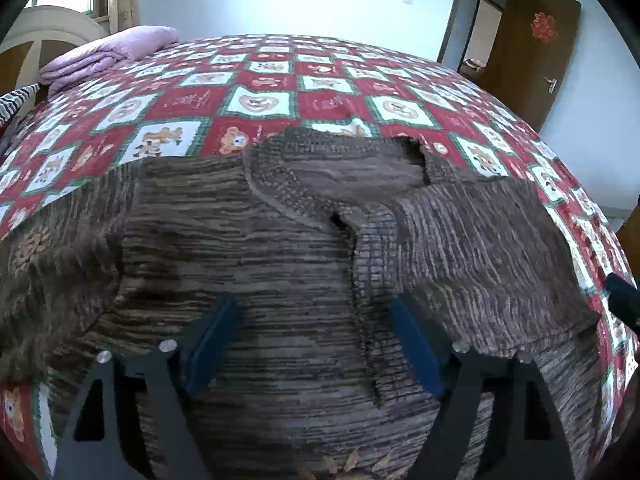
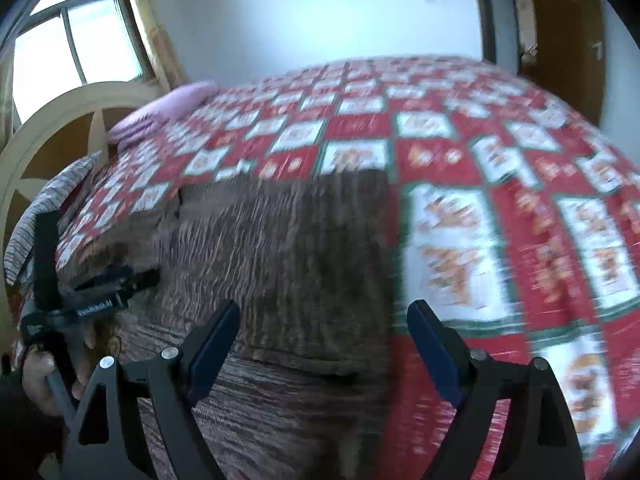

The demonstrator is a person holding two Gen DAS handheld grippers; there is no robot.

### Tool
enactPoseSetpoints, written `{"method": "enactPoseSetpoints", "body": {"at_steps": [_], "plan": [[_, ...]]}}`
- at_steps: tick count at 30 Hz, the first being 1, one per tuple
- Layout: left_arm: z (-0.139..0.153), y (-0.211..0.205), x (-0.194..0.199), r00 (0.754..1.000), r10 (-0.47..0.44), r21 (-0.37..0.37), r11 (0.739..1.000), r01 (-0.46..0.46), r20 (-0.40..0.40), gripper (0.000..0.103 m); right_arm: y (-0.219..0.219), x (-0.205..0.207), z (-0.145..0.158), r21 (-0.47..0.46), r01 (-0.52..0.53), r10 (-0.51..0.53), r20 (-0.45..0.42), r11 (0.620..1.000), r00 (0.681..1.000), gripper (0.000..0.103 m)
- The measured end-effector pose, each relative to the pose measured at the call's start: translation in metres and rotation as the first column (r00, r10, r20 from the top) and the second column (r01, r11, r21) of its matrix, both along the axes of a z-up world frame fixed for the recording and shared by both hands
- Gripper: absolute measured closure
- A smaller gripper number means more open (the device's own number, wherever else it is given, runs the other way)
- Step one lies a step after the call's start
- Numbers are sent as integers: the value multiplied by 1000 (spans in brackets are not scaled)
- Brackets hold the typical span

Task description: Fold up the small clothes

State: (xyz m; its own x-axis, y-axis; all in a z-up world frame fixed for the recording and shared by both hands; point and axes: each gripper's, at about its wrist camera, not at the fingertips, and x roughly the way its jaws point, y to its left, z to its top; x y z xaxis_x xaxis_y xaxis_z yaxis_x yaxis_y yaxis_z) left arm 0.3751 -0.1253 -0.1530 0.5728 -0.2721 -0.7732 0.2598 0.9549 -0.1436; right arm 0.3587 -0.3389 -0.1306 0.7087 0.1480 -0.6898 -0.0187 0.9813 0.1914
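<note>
One brown knitted garment (image 1: 280, 248), one checked bedspread (image 1: 256, 80), one purple folded blanket (image 1: 108, 52), two grippers (image 1: 314, 328).

Window (image 2: 76, 46) daylight, fisheye-bent dark edges, right wrist view motion-blurred.

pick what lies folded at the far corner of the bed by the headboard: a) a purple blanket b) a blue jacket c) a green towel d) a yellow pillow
a) a folded purple blanket sits at the far corner of the red and white checked bedspread, beyond the brown knit garment.
</note>
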Motion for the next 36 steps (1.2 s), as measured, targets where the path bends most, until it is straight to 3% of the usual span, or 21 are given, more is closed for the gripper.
{"method": "enactPoseSetpoints", "body": {"at_steps": [4, 7, 11, 16, 17, 18, 21, 27, 30, 32, 35, 36], "plan": [[4, 12, -5, 1000, 29, -31, 999, -29, 0, 20, 27, -9, -9, -127, -37, 30, -62, 991, 998, 20], [12, 34, -20, 998, 57, -80, 995, -57, -5, 20, 19, -26, -32, -177, 2, -27, -138, 984, 990, 32], [14, 54, -45, 999, 42, -56, 998, -42, 6, 20, -17, -49, -39, -119, 64, -76, -101, 991, 992, 32], [30, 90, -76, 994, 64, -30, 998, -61, 85, 16, 2, -49, -18, -197, 67, -81, -63, 978, 995, 32], [33, 99, -81, 991, 80, -4, 997, -80, 108, 5, 11, -45, -13, -194, 49, -59, -47, 980, 997, 32], [35, 106, -83, 987, 93, 22, 995, -97, 128, 0, 19, -39, -9, -188, 30, -38, -38, 982, 999, 32], [38, 127, -85, 970, 159, 109, 977, -181, 184, 0, 51, -15, 4, -138, -51, 49, -19, 989, 999, 32], [36, 182, -81, 950, 270, 80, 955, -284, 154, 0, 123, 41, -6, -70, -244, 241, -50, 967, 969, 32], [30, 207, -82, 936, 324, 88, 937, -337, 140, 0, 149, 58, -38, -38, -311, 301, -161, 950, 940, 31], [26, 222, -83, 926, 357, 84, 926, -368, 124, 0, 171, 50, -40, -120, -355, 340, -127, 927, 932, 31], [22, 245, -86, 911, 399, 66, 911, -406, 102, 0, 184, 35, -31, -114, -403, 392, -104, 908, 914, 31], [20, 252, -85, 906, 412, 58, 907, -418, 97, 0, 186, 28, -28, -156, -394, 385, -89, 906, 919, 31]]}}
